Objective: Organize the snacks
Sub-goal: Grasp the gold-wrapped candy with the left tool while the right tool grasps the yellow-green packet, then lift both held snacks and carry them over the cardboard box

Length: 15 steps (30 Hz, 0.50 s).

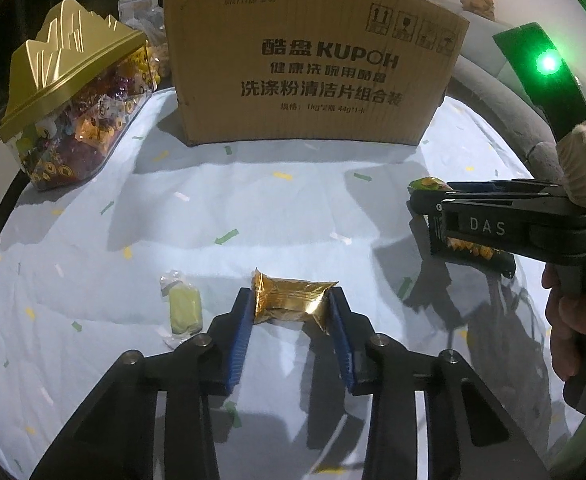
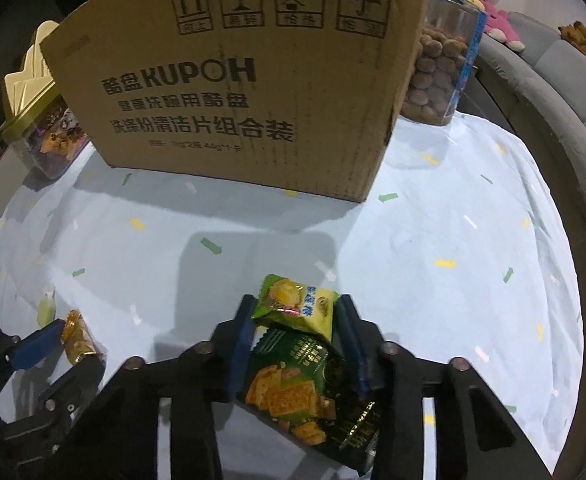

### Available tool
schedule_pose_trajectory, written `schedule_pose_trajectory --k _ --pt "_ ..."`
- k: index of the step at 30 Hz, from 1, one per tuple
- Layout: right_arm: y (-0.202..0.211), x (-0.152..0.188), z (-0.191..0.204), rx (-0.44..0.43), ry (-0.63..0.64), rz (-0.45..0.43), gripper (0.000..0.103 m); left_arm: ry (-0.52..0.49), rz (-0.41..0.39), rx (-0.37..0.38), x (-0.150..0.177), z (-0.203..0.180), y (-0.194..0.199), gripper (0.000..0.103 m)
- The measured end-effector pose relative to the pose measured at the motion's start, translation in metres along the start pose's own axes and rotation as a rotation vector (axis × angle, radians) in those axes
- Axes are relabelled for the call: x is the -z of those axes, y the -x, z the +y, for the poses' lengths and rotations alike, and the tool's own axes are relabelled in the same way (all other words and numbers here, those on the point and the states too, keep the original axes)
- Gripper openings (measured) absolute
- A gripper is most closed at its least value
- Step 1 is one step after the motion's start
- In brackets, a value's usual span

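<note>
At twelve o'clock in both views we face the cardboard box (image 1: 313,68); we judge it the destination for the loose snacks, though its inside is hidden from us. At ten o'clock stands the gold-lidded candy tub (image 1: 73,108); at one o'clock in the right view, a clear jar of brown sweets (image 2: 437,76), partly behind the box. Our right gripper (image 2: 297,320) pinches two green packets (image 2: 297,344) together, the lower one's far end cut off. Our left gripper (image 1: 291,300) is closed on the gold wrapper (image 1: 291,300), ready to lift. A pale yellow sweet (image 1: 185,308) waits at nine o'clock beside it.
</note>
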State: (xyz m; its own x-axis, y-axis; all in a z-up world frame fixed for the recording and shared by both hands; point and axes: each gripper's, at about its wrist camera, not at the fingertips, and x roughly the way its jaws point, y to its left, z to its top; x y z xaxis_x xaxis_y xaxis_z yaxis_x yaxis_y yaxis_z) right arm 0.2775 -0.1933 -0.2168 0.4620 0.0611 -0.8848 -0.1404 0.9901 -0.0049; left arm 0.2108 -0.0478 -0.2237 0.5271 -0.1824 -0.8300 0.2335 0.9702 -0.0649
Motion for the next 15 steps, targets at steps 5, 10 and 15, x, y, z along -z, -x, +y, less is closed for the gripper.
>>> schedule_pose_trajectory --k 5,10,15 --pt "0.004 0.001 0.003 -0.011 0.023 -0.017 0.029 -0.006 -0.013 -0.007 -0.001 0.0 0.003 0.033" --pt "0.013 0.0 0.005 -0.017 0.025 -0.04 0.029 -0.002 -0.023 -0.013 -0.004 0.001 0.008 0.032" --pt "0.024 -0.002 0.008 -0.019 0.023 -0.059 0.029 0.005 -0.035 -0.019 -0.008 0.002 0.014 0.032"
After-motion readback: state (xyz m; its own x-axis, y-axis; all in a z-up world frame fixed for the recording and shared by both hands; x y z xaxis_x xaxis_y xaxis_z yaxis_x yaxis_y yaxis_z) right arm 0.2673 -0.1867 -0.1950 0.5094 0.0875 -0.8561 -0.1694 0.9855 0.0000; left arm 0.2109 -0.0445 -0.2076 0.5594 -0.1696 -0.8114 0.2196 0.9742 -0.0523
